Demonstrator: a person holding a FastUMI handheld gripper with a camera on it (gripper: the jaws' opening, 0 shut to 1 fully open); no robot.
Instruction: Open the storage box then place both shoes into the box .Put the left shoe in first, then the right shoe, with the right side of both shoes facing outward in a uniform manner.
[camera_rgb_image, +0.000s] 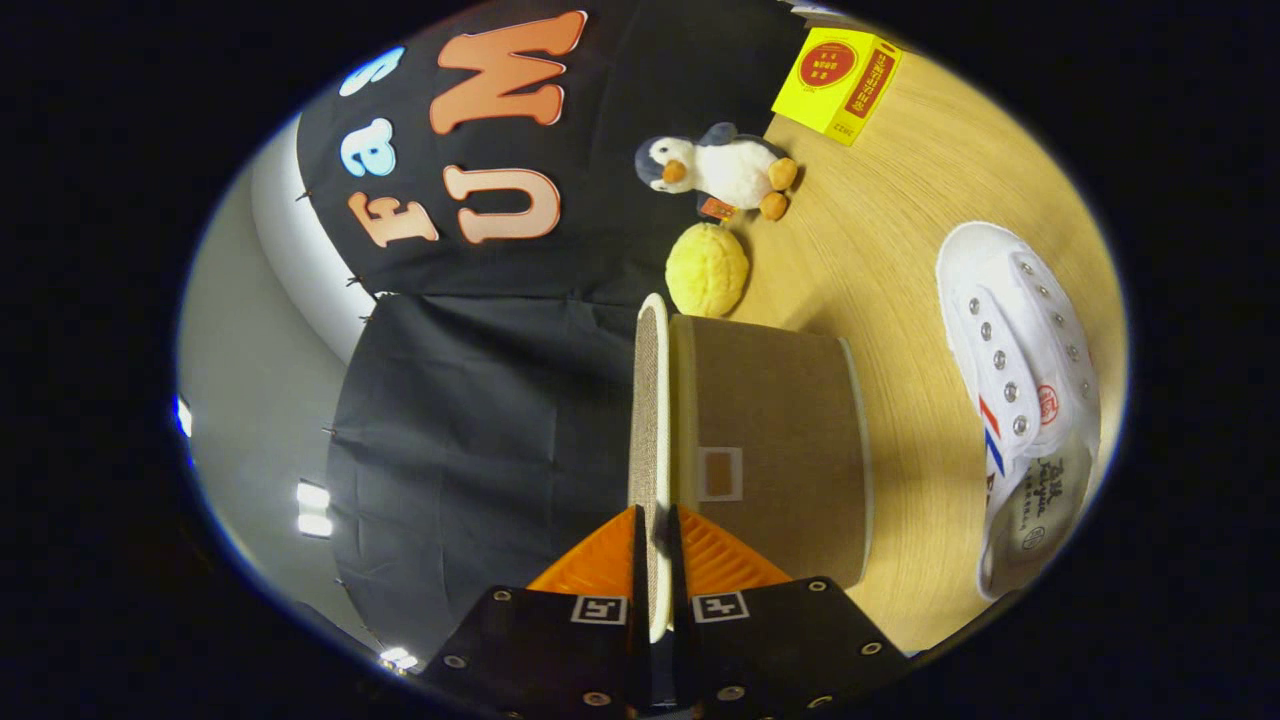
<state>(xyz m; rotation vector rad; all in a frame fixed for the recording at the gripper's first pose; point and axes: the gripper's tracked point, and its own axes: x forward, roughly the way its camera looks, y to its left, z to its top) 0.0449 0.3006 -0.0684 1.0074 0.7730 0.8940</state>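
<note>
The tongs (655, 560) are clenching the thin lid (650, 420) of the storage box (770, 440), both fingers pressing on its edge, with the lid standing apart from the box body. The brown box is sitting on the wooden table (900, 230). Near it a white shoe (1020, 380) is lying on the table. Beyond the box, a yellow ball (707, 268), a plush penguin (715, 168) and a yellow carton (838, 80) are resting.
</note>
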